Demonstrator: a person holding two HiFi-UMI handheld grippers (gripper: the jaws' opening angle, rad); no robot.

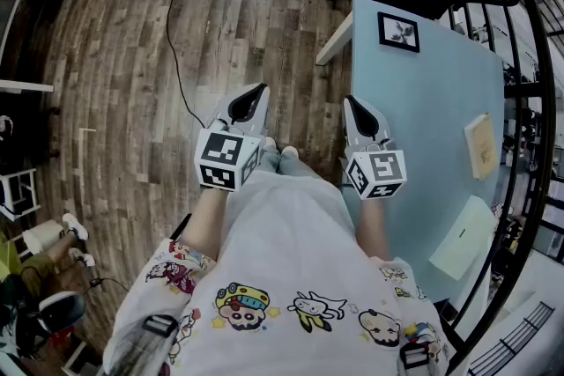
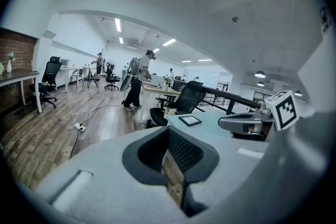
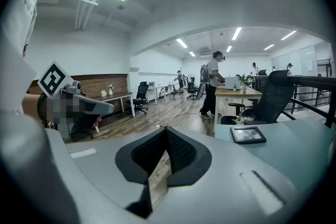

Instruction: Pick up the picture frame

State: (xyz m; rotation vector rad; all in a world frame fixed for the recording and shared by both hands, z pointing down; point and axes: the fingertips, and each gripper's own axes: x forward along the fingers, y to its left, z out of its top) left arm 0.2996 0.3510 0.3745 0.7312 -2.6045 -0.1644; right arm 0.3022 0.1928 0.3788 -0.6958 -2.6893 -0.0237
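White short-sleeved shirt, printed with a row of coloured cartoon figures; two small black clips fastened to it. Pale blue trousers and white shoe tips beyond the hem. Pale grey moulded shells on left gripper and right gripper, tapering to a point and lined inside with black ribbed pads. Behind each shell, a white marker cube with black square-pattern faces.
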